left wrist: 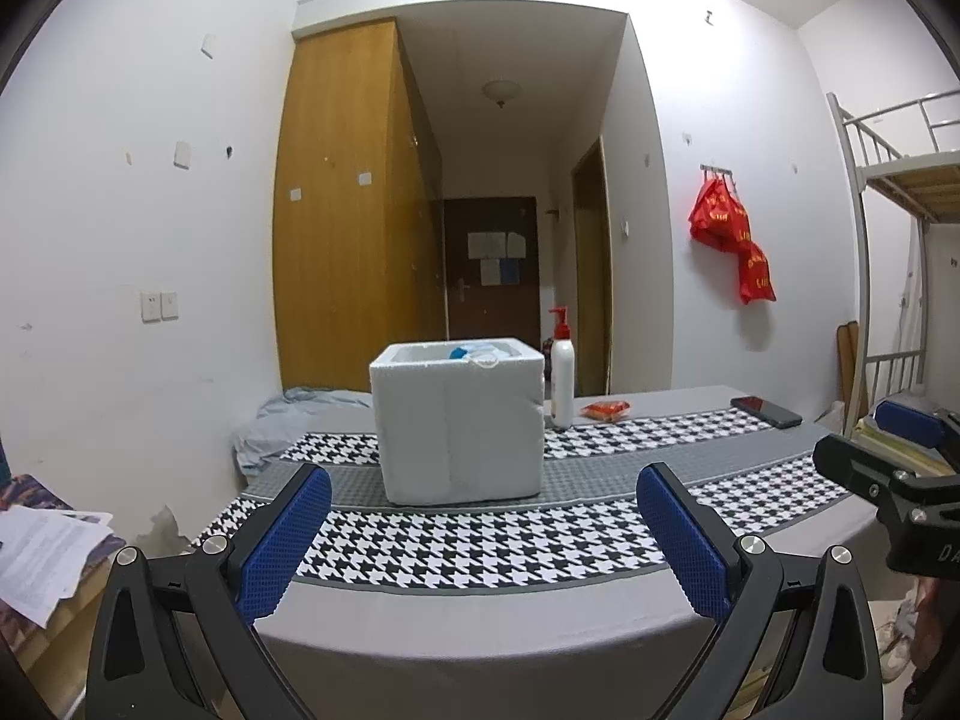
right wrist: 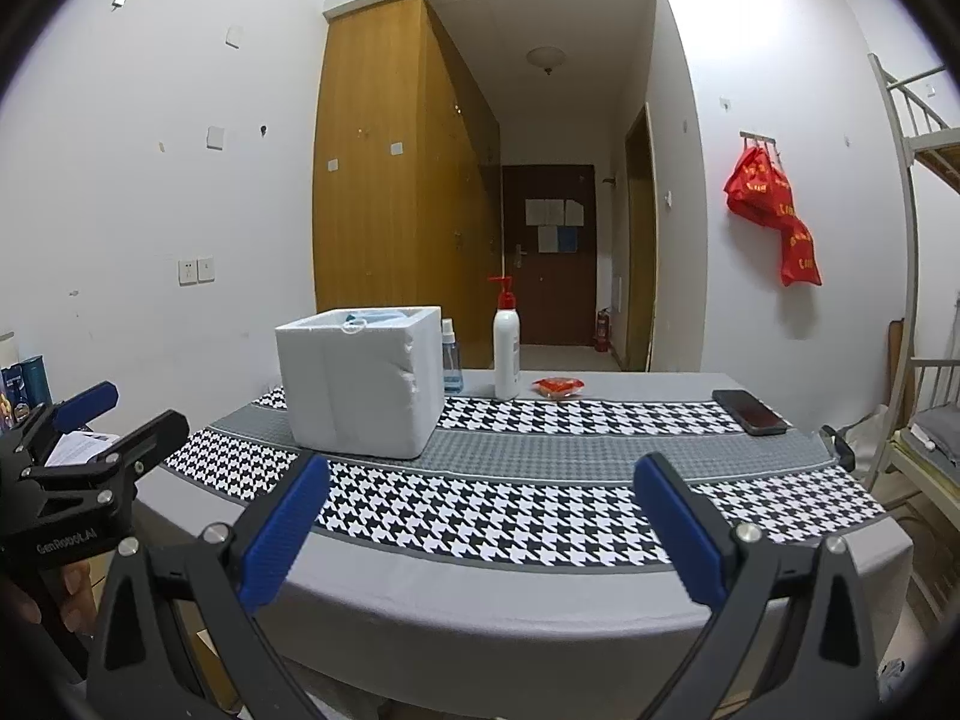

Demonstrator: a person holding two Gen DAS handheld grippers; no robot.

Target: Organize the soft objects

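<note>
A white foam box (left wrist: 459,423) (right wrist: 360,384) stands on the table's houndstooth cloth (left wrist: 480,546) (right wrist: 498,516), with pale blue soft items (left wrist: 474,353) (right wrist: 372,318) showing over its rim. My left gripper (left wrist: 483,531) is open above the table's near edge, straight in front of the box, with nothing between its blue pads. My right gripper (right wrist: 480,519) is also open and empty, to the right of the box. Each gripper shows at the edge of the other's view: the right gripper (left wrist: 894,450) and the left gripper (right wrist: 90,420).
A white pump bottle (left wrist: 562,372) (right wrist: 507,348), a small spray bottle (right wrist: 451,363), a red packet (left wrist: 606,410) (right wrist: 558,387) and a dark phone (left wrist: 767,411) (right wrist: 750,412) lie behind and right of the box. A bunk bed (left wrist: 900,180) stands right; papers (left wrist: 42,552) lie left.
</note>
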